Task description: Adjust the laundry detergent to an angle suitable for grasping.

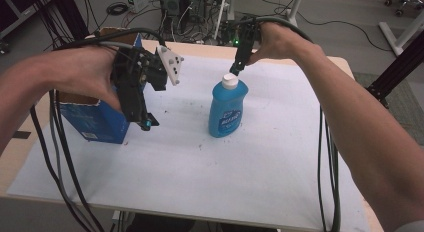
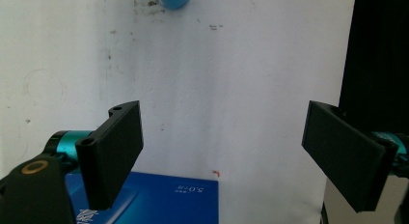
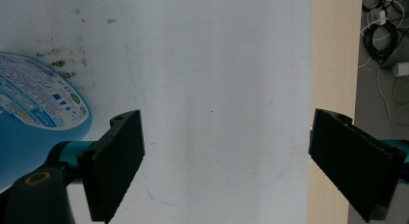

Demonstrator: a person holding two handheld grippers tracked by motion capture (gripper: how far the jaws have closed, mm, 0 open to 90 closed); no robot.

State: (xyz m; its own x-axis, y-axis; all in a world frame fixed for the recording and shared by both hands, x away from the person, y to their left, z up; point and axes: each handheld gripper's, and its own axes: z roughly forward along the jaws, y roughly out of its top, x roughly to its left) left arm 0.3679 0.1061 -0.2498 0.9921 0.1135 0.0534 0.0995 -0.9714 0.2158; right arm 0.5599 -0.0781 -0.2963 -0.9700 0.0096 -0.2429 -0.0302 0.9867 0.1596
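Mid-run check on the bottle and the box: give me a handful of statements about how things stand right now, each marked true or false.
1. The blue bottle stands upright on the white sheet. True.
2. The right gripper is shut on the bottle's white cap. False: in the right gripper view its jaws stand wide apart with nothing between them, and the bottle lies off to one side.
3. The left gripper is open. True: bare sheet shows between its jaws.
4. The blue box lies at the right edge of the table. False: it sits at the left, under the left gripper.
5. The bottle's cap is off. False: the cap sits on the bottle.
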